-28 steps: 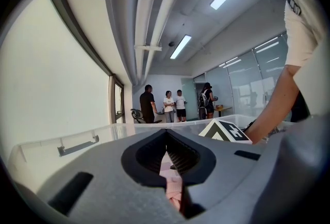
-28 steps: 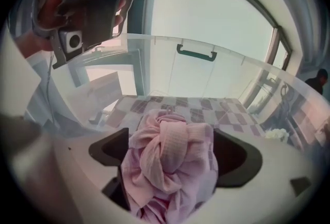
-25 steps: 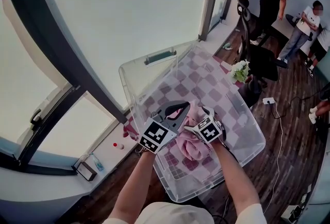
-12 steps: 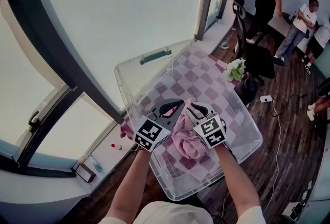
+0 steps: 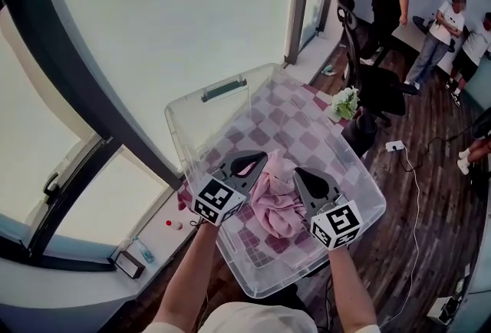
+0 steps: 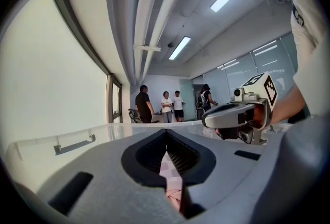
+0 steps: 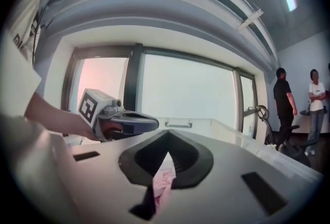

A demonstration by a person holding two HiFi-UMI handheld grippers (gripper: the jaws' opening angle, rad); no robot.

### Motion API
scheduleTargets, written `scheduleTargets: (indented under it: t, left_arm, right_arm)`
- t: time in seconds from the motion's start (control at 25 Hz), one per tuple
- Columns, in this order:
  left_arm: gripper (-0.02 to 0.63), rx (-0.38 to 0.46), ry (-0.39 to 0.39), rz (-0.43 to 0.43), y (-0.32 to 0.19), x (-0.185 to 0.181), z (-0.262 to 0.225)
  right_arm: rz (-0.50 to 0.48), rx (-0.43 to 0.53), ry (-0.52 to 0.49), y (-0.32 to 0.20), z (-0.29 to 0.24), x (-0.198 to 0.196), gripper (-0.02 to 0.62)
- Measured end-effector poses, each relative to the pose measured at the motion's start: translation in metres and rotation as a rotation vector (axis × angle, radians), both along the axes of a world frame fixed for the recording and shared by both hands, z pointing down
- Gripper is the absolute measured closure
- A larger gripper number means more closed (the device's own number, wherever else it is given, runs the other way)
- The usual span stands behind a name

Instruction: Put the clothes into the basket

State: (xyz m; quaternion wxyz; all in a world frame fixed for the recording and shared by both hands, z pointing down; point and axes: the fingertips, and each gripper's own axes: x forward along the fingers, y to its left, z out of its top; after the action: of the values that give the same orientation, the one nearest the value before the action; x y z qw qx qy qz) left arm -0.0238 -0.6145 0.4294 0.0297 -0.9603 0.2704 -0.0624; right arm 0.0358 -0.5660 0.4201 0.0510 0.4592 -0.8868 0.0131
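Observation:
A pink garment (image 5: 275, 205) hangs between my two grippers above the clear plastic basket (image 5: 367, 182), which holds a pink-and-white checked cloth (image 5: 303, 124). My left gripper (image 5: 261, 157) is shut on the garment's left edge, and pink fabric (image 6: 173, 188) shows pinched in its jaws. My right gripper (image 5: 300, 173) is shut on the right edge, with a fold of pink cloth (image 7: 162, 180) squeezed between its jaws. Each gripper shows in the other's view: the right gripper (image 6: 234, 114) and the left gripper (image 7: 129, 123).
The basket stands beside a large window, with a grey handle (image 5: 223, 88) on its far wall. A window sill (image 5: 146, 235) with small items runs at the lower left. An office chair (image 5: 367, 67), a flower pot (image 5: 344, 102), a floor cable (image 5: 414, 193) and several people (image 5: 449, 36) are at the right.
The right gripper's jaws have closed on the pink garment. Both grippers have moved apart, the right one toward me, and the garment now spreads between them.

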Motion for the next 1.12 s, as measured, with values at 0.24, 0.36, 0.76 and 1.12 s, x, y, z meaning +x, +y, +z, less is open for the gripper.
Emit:
scheduleTargets:
  t: [0.24, 0.36, 0.76, 1.12]
  left_arm:
    - [0.592, 0.026, -0.054, 0.075, 0.011, 0.013, 0.004]
    - [0.591, 0.026, -0.065, 0.099, 0.015, 0.017, 0.006]
    - [0.592, 0.018, -0.083, 0.099, 0.015, 0.018, 0.010]
    - [0.591, 0.016, -0.110, 0.105, 0.016, 0.020, 0.013]
  right_arm:
    - [0.016, -0.027, 0.012, -0.011, 0.008, 0.005, 0.578]
    - [0.007, -0.044, 0.012, -0.010, 0.011, 0.004, 0.578]
    - [0.001, -0.085, 0.046, -0.013, 0.023, 0.001, 0.578]
    - [0.014, -0.101, 0.072, -0.014, 0.027, 0.003, 0.578]
